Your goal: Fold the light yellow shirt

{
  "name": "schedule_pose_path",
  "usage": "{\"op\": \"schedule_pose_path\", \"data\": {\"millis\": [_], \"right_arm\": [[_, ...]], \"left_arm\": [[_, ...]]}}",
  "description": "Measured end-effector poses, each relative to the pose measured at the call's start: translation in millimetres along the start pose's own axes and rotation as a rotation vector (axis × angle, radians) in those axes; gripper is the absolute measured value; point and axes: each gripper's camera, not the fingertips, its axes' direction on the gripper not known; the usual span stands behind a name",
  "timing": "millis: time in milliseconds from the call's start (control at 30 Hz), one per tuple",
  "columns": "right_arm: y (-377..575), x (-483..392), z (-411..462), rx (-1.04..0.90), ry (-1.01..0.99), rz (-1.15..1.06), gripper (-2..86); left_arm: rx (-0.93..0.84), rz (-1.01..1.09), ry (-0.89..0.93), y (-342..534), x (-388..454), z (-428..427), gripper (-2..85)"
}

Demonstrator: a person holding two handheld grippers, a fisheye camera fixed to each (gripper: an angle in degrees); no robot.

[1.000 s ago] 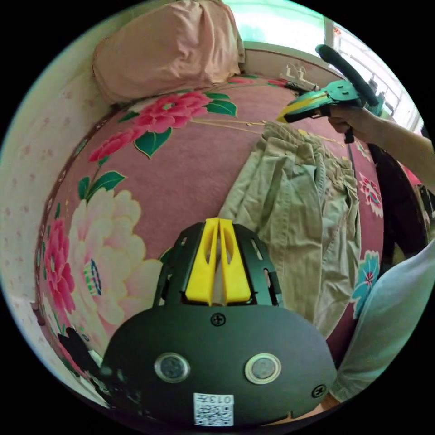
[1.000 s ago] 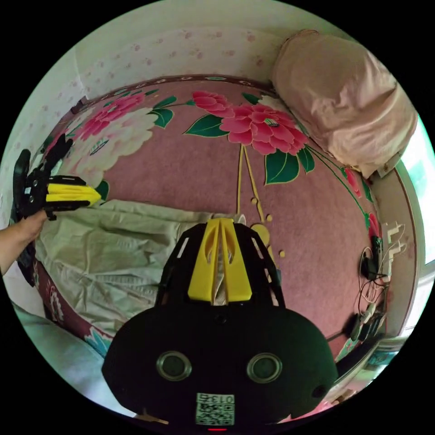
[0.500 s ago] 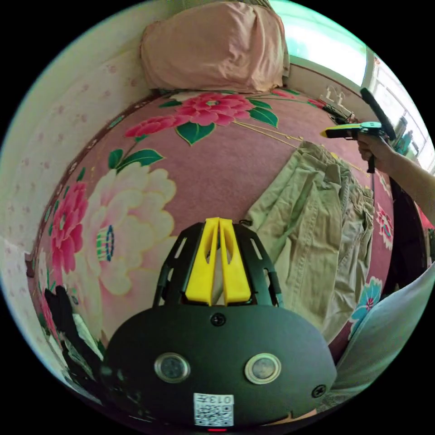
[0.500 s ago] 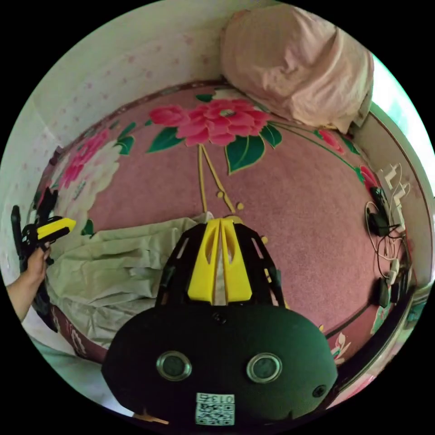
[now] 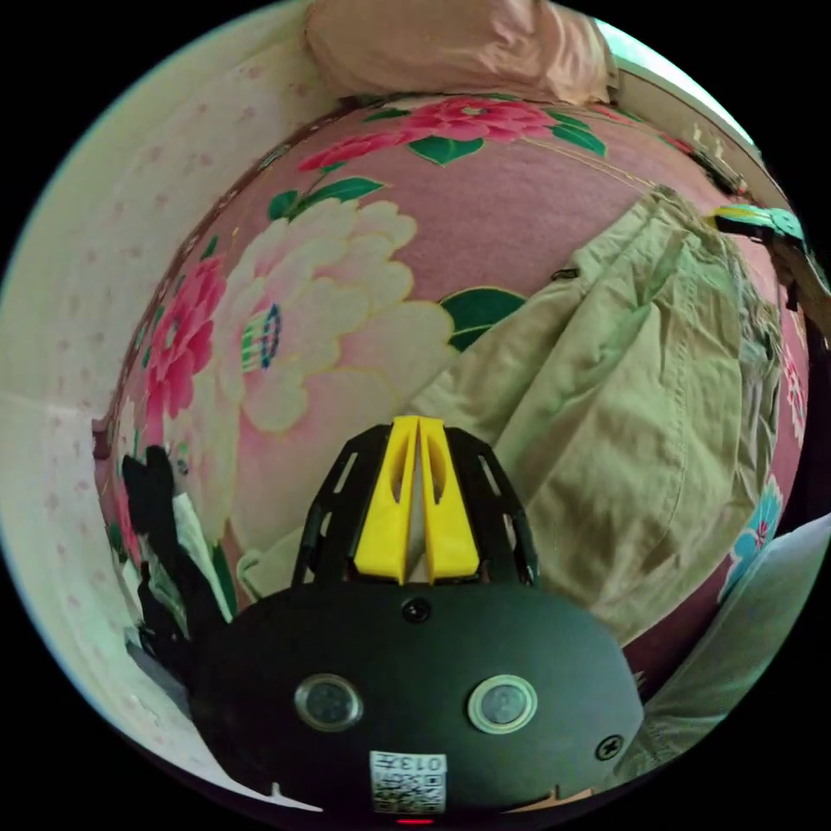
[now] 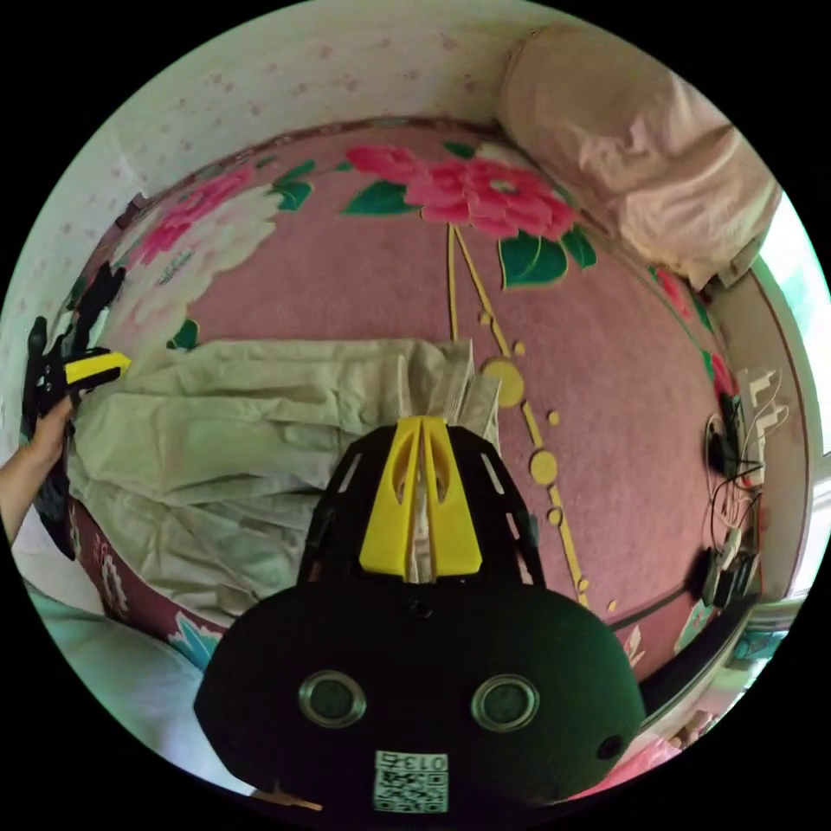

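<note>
You're holding light yellow shirt (image 6: 260, 433) stretched across pink floral bedspread (image 6: 623, 415). Left gripper (image 5: 419, 502) is pinching one end, jaws together on cloth. Right gripper (image 6: 421, 498) is clamping bunched opposite edge. Pink pillow (image 6: 640, 147) is sitting near wall.

A bed takes up most of the room, covered by a pink blanket (image 6: 381, 286) printed with large red and cream peonies, green leaves and thin yellow stems. At the far right of the bed lies a bulky pillow (image 6: 640, 147) in a pale pink case. Behind the bed runs a cream wall (image 6: 346, 69) dotted with small pink flowers. On the right, a window (image 6: 801, 260) lets in bright daylight, and white plugs and dark cables (image 6: 736, 485) lie tangled along the bed's right edge below it.
</note>
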Motion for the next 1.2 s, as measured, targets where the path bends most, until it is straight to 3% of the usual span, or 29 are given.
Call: {"op": "schedule_pose_path", "data": {"millis": [67, 133, 233, 333, 433, 467, 633, 800, 933, 1033, 1067, 1133, 1200], "right_arm": [[5, -21, -39, 0.135, -0.013, -0.058, 0.1], [11, -41, -52, 0.147, -0.024, -0.1, 0.1], [22, -76, -61, 0.188, -0.046, -0.152, 0.1], [25, -106, -42, 0.139, -0.047, -0.213, 0.1], [26, -118, 13, -0.086, 0.031, -0.246, 0.1], [31, -116, 11, 0.016, 0.016, -0.235, 0.1], [19, -108, 1, -0.079, 0.014, -0.218, -0.1], [3, -118, -52, 0.115, -0.037, -0.233, -0.1], [-15, -159, -33, 0.094, -0.07, -0.343, -0.1], [-15, -174, 22, -0.131, 0.032, -0.414, 0.1], [-6, -167, 16, 0.022, 0.025, -0.364, 0.1], [-4, -157, 19, 0.001, -0.022, -0.339, 0.1], [-9, -144, 15, -0.07, -0.061, -0.302, 0.2]], "left_arm": [[0.01, -0.158, -0.117, 46, -40, -17, -0.3], [-0.066, -0.25, -0.17, 82, -71, -13, -0.3], [-0.172, -0.356, -0.149, 128, -109, 2, -0.3], [-0.17, -0.323, -0.091, 137, -118, 24, -0.4], [-0.179, -0.301, -0.168, 119, -126, 32, -0.4], [-0.168, -0.337, -0.135, 114, -138, 33, -0.4], [-0.129, -0.386, 0.006, 127, -165, 14, -0.4], [0.126, -0.271, -0.006, 135, -138, -48, -0.3], [-0.024, -0.106, -0.036, 109, -102, -4, -0.3], [0.05, -0.126, -0.081, 125, -110, 9, -0.3], [0.018, -0.147, -0.049, 123, -118, 10, -0.3], [-0.08, -0.189, -0.018, 114, -129, 6, -0.3], [-0.005, -0.205, 0.011, 114, -135, -19, -0.2]]}}
